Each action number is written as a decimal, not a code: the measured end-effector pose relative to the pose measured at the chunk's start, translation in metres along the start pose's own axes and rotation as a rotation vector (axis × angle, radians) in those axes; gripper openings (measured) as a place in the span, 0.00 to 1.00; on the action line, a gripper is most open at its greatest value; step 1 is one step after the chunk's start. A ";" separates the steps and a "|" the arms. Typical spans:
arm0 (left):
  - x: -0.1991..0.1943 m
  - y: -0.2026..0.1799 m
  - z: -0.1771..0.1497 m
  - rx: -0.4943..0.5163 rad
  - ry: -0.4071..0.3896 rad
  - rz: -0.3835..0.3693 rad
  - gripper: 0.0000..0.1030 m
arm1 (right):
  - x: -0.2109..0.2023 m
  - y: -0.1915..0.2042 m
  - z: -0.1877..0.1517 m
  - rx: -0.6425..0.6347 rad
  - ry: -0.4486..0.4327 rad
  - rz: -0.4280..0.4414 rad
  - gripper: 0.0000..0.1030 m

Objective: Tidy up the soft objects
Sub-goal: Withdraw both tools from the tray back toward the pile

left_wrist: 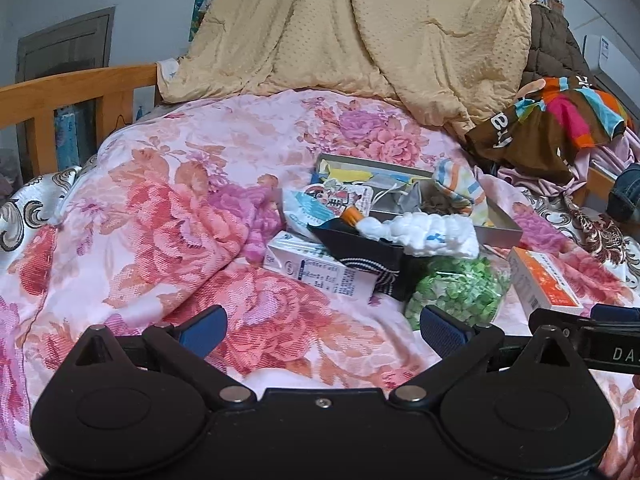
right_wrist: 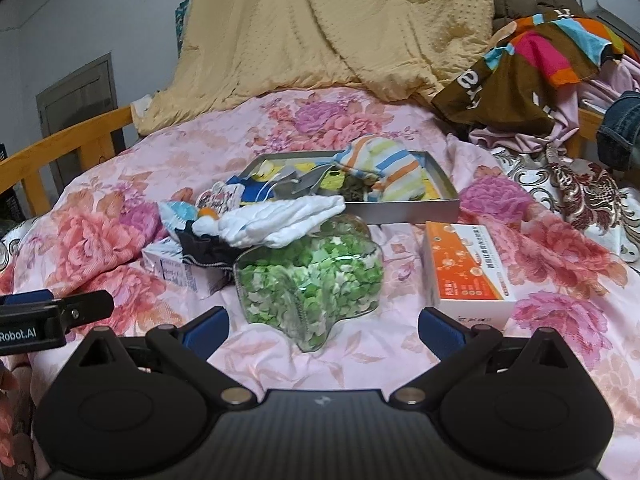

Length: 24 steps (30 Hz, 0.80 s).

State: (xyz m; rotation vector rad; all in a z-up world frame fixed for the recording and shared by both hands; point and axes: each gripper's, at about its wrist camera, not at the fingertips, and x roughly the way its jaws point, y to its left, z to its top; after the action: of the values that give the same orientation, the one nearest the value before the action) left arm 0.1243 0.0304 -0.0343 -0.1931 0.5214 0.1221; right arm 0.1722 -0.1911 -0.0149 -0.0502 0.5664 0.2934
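Clutter lay in the middle of the bed, on a pink floral quilt [left_wrist: 168,208]. A striped cloth [right_wrist: 384,172] rested inside a grey tray [right_wrist: 404,212], and a white padded cloth [right_wrist: 280,220] lay on top of a clear bag of green pieces [right_wrist: 312,280]. An orange and white box [right_wrist: 464,268] stood just beside the bag. The left hand-held gripper [left_wrist: 322,328] and the right hand-held gripper [right_wrist: 322,328] were both spread wide and grasped nothing, low over the quilt.

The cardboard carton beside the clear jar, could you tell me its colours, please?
The cardboard carton is orange and white, clearest in the right wrist view.
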 end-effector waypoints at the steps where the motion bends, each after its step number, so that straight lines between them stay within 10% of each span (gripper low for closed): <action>1: 0.000 0.001 0.000 0.000 0.001 0.002 0.99 | 0.001 0.001 0.000 -0.003 0.002 0.002 1.00; 24: 0.010 0.018 0.005 -0.050 -0.007 0.032 0.99 | 0.009 0.016 0.002 -0.073 -0.027 0.044 1.00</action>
State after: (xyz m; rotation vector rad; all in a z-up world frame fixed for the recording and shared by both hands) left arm 0.1323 0.0500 -0.0380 -0.2331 0.5153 0.1668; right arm 0.1761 -0.1735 -0.0173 -0.1042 0.5308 0.3572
